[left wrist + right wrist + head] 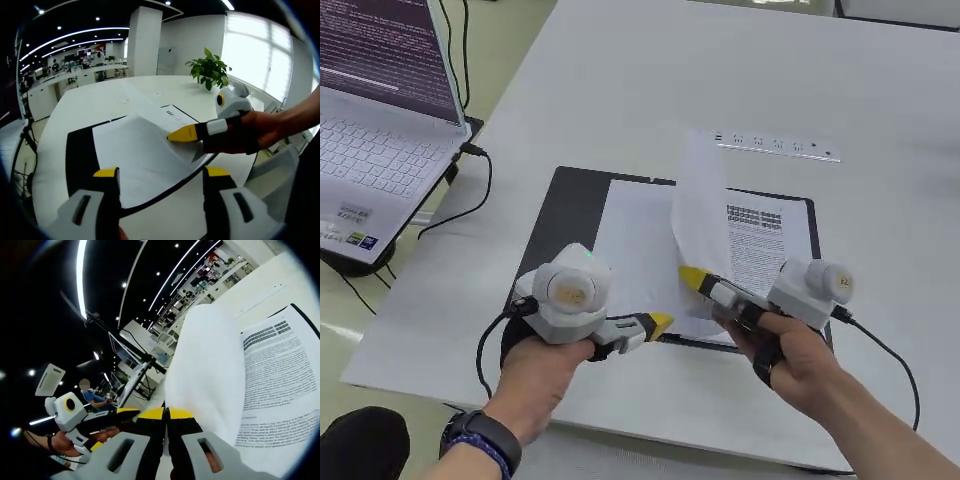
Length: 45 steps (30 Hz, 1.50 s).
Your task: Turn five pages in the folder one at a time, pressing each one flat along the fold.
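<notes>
The folder (570,205) lies open on the white table (720,70) right in front of us; one page (700,215) stands lifted near the fold, its lower edge pinched between the closed jaws of the right gripper (692,279); the left gripper (658,324) is at the folder's near edge, jaws apart, holding nothing; a laptop (380,130) sits off left, a power strip (775,145) beyond the folder.

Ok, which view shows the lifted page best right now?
The head view: the whole lifted page stands up from the folder, its lower edge pinched by the right gripper. The right gripper view shows its blank back up close; the left gripper view sees it foreshortened.
</notes>
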{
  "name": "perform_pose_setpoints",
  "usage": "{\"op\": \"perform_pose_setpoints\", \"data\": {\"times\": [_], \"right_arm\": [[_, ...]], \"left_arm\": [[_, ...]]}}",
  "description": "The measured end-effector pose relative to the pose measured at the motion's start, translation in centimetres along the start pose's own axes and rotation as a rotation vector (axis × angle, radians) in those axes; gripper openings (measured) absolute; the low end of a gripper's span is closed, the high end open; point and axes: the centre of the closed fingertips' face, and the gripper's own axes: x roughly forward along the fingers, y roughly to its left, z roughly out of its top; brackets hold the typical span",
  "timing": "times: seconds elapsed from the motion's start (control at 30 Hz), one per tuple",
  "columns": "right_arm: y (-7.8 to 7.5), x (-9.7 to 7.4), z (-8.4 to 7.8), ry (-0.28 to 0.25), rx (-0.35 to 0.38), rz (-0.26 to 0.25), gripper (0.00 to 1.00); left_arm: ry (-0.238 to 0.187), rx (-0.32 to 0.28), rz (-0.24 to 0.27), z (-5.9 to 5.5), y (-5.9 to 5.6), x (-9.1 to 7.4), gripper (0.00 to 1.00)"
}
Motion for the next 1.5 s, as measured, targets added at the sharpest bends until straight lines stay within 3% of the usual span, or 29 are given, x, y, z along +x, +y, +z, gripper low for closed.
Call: {"op": "perform_pose_setpoints", "data": {"times": [0.43, 0.73, 0.97, 1.23, 1.5], "right_arm": [[1.3, 3.7, -1.9, 0.059, 0.022, 0.038, 0.00], [1.6, 6.1, -3.1, 0.078, 0.054, 0.032, 0.00], [0.8, 7.6, -4.5, 0.122, 0.064, -0.022, 0.00], [0.3, 8.6, -5.4, 0.143, 0.080, -0.041, 0.00], [-1.0, 9.8, -7.0, 0.171, 0.091, -0.094, 0.00]], "left_arm": [[-0.002, -0.025, 0.040, -0.7, 2.1, -1.6, 0.67], [-0.002, -0.038, 0.048, -1.0, 2.6, -1.8, 0.67], [0.002, -0.039, 0.039, -1.0, 2.3, -1.5, 0.66], [0.014, -0.028, 0.021, -1.2, 1.8, -1.4, 0.67], [0.023, -0.033, 0.028, -1.5, 2.0, -1.8, 0.66]]}}
